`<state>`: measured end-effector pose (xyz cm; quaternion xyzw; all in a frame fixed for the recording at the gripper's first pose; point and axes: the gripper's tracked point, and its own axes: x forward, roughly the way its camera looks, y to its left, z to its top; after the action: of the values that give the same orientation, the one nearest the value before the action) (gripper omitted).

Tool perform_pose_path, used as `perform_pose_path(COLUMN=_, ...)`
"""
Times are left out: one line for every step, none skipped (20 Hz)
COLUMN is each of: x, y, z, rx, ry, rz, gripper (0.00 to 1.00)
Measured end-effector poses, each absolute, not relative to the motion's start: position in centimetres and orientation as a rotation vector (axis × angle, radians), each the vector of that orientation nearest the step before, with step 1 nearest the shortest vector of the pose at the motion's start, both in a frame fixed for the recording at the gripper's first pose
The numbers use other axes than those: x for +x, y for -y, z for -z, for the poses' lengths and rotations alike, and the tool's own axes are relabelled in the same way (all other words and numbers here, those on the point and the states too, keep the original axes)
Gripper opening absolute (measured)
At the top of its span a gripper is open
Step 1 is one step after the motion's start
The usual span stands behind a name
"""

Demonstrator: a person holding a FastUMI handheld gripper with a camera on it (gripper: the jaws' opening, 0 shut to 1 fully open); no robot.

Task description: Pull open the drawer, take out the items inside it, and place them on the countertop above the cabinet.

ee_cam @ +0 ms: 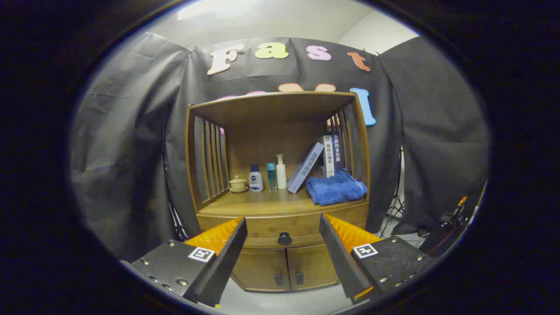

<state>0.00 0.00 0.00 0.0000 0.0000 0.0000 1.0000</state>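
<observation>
A wooden cabinet (280,205) stands ahead against the booth wall. Its drawer (262,229) is closed, with a round dark knob (285,239) at its middle. The knob lies beyond my fingers, in line with the gap between them. My gripper (283,232) is open and holds nothing; its fingers (232,245) stand wide apart, some distance short of the drawer front. The countertop (262,203) runs above the drawer, under an open shelf frame. What the drawer holds is hidden.
On the countertop stand a small lidded cup (238,183), three bottles (267,177), leaning books (319,162) and a folded blue towel (336,188). Two small doors (286,267) sit below the drawer. A tripod (396,205) and cabling stand right of the cabinet.
</observation>
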Motion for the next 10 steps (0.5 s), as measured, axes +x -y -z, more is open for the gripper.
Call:
perform_pose_path(x=-0.1, y=0.3, z=-0.2, rx=-0.006, ry=0.002, rz=0.001, gripper=0.99)
perform_pose_path(x=-0.2, y=0.6, z=-0.4, rx=-0.014, ry=0.003, rz=0.004, gripper=0.99)
perform_pose_path(x=-0.2, y=0.9, z=-0.5, rx=-0.018, ry=0.006, rz=0.009, gripper=0.99)
perform_pose_path(x=-0.3, y=1.2, z=-0.7, rx=-0.013, ry=0.01, rz=0.011, gripper=0.99)
perform_pose_path(x=-0.3, y=1.3, z=-0.7, rx=-0.005, ry=0.014, rz=0.011, gripper=0.99)
perform_pose_path(x=-0.4, y=1.3, z=-0.8, rx=0.003, ry=0.018, rz=0.011, gripper=0.99)
perform_pose_path(x=-0.4, y=1.5, z=-0.7, rx=0.011, ry=0.017, rz=0.011, gripper=0.99)
perform_pose_path(x=-0.4, y=1.4, z=-0.6, rx=0.013, ry=0.017, rz=0.009, gripper=0.99)
perform_pose_path(x=-0.3, y=1.4, z=-0.6, rx=0.011, ry=0.018, rz=0.009, gripper=0.99)
perform_pose_path(x=-0.3, y=1.3, z=-0.5, rx=0.006, ry=0.018, rz=0.009, gripper=0.99)
